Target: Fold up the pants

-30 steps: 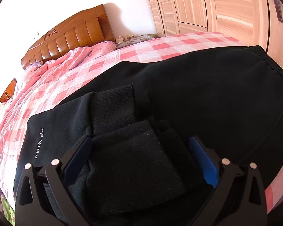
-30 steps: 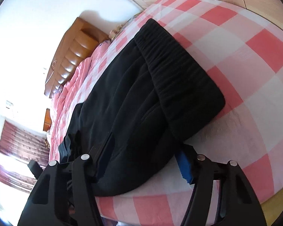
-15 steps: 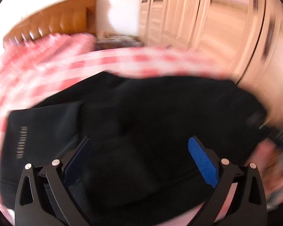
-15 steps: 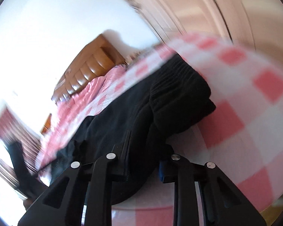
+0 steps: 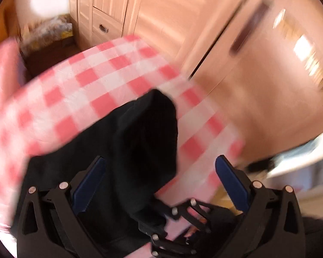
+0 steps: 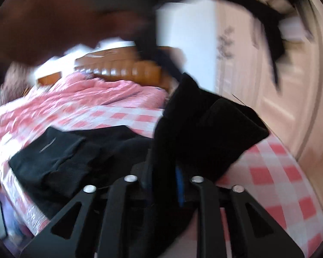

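Observation:
The black pants [image 6: 79, 157] lie on the pink checked bed. My right gripper [image 6: 163, 176] is shut on the waistband end of the pants [image 6: 213, 133] and holds it lifted above the bed. In the left wrist view my left gripper [image 5: 159, 172] is open, with its blue pads [image 5: 230, 180] spread wide over the raised black fabric [image 5: 144, 137]. The right gripper's black frame [image 5: 183, 217] shows below it, holding the fabric. Both views are blurred by motion.
The pink checked sheet [image 5: 79, 86] covers the bed. A light wooden wardrobe [image 5: 183, 21] stands past the bed's edge. A brown wooden headboard [image 6: 122, 68] and a rumpled pink quilt [image 6: 86, 94] are at the far end.
My right gripper closed on the waistband end of the pants and lifted it off the bed. My left gripper swung right from the folded leg cuffs toward the waistband, staying open.

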Demonstrator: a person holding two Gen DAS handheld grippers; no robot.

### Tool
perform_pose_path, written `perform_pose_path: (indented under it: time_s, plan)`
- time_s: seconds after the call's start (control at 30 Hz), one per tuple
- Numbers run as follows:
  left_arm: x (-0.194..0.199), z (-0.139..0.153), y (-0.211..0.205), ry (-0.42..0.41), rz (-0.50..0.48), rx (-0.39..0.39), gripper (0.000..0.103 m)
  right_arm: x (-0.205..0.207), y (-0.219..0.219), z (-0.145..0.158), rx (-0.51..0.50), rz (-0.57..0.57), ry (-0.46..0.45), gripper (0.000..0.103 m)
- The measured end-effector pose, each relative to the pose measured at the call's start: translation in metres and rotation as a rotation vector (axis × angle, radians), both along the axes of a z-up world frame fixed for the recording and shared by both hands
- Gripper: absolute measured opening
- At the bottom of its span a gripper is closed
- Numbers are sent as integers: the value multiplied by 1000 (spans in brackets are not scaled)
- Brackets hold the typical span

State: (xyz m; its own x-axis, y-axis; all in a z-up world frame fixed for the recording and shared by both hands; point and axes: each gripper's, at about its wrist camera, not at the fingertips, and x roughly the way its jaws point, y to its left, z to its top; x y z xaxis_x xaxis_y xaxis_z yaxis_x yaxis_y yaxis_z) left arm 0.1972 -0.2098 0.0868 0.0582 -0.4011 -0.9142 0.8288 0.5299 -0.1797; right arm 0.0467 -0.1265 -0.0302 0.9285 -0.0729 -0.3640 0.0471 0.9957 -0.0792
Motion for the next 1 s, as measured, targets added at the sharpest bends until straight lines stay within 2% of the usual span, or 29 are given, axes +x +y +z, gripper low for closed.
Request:
perform_pose_path:
  time_s: [0.07, 0.1, 0.13, 0.2, 0.23, 0.33, 0.37, 0.47, 0.57, 0.6, 0.7, 0.73, 0.77, 0.87, 0.9, 0.93, 0.97, 1.0]
  plan:
    - [-3, -16, -5, -54, -8, 161, 101, 2, 20, -3, -50, 41, -3, 17]
    - [-1, -29, -2, -83, -5, 254, 101, 3, 30, -6, -64, 79, -7, 5]
    - [4, -42, 2, -97, 5, 322, 101, 1, 43, -8, -89, 123, -9, 1]
    - [18, -69, 18, -56, 47, 415, 101, -8, 68, -14, -159, 193, -27, 1]
    - [25, -81, 24, -19, 57, 426, 101, -11, 80, -18, -190, 225, -22, 1]
    - [43, -113, 40, 125, 95, 362, 98, -11, 93, -32, -189, 308, 39, 1]
    - [46, -121, 41, 155, 91, 338, 94, -9, 93, -34, -183, 319, 59, 1]
    - [57, -136, 44, 168, 129, 290, 86, -11, 73, -35, -101, 327, 103, 3]
    - [66, -136, 50, 183, 133, 258, 78, -17, 45, -35, -40, 306, 136, 3]
    - [68, -135, 54, 192, 137, 249, 74, -19, 30, -35, 3, 281, 152, 3]
    - [77, -130, 63, 237, 143, 204, 73, -19, -20, -33, 169, 172, 196, 4]
    - [80, -129, 67, 249, 150, 189, 72, -17, -30, -31, 203, 171, 209, 4]
    - [80, -128, 70, 263, 154, 177, 72, -15, -33, -29, 205, 178, 221, 4]
    - [84, -123, 79, 282, 161, 146, 73, -13, -17, -23, 89, 207, 255, 6]
    - [85, -120, 83, 296, 165, 125, 73, -15, -13, -19, 125, 282, 257, 8]
    - [86, -116, 89, 311, 169, 99, 74, -17, -13, -17, 182, 350, 261, 10]
    - [87, -111, 96, 321, 175, 64, 76, -18, -16, -11, 247, 399, 256, 24]
    - [87, -107, 99, 315, 184, 48, 79, -17, -21, -5, 254, 383, 236, 77]
